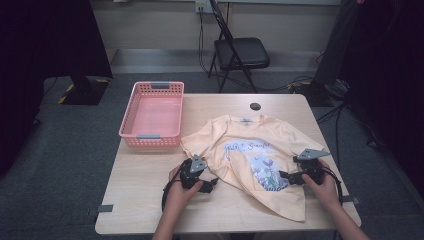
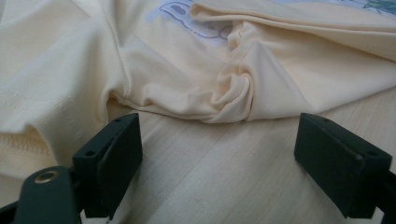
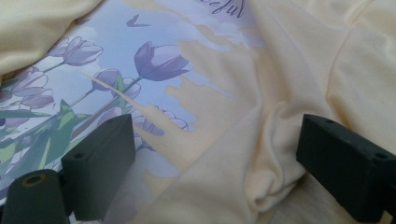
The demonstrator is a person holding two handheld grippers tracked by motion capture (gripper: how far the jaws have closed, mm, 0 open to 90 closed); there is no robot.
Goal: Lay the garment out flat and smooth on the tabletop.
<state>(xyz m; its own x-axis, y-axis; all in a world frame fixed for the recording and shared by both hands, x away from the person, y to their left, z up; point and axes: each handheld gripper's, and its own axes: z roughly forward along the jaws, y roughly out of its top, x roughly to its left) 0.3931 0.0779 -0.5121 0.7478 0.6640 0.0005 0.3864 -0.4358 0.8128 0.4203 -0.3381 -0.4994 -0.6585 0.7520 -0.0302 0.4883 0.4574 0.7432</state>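
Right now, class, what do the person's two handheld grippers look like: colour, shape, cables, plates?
Both the left gripper and the right gripper are black, each topped by a grey three-cornered plate. A black cable loops from each. In the gripper views, the jaws are blocky, matt black rectangular pads with small screw holes. No sleeves show on the forearms.

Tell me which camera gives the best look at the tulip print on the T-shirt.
The right gripper view: the tulip print is close, with purple blooms and green stems clear. The high view shows it small on the T-shirt; the left gripper view catches just a blue edge with lettering.
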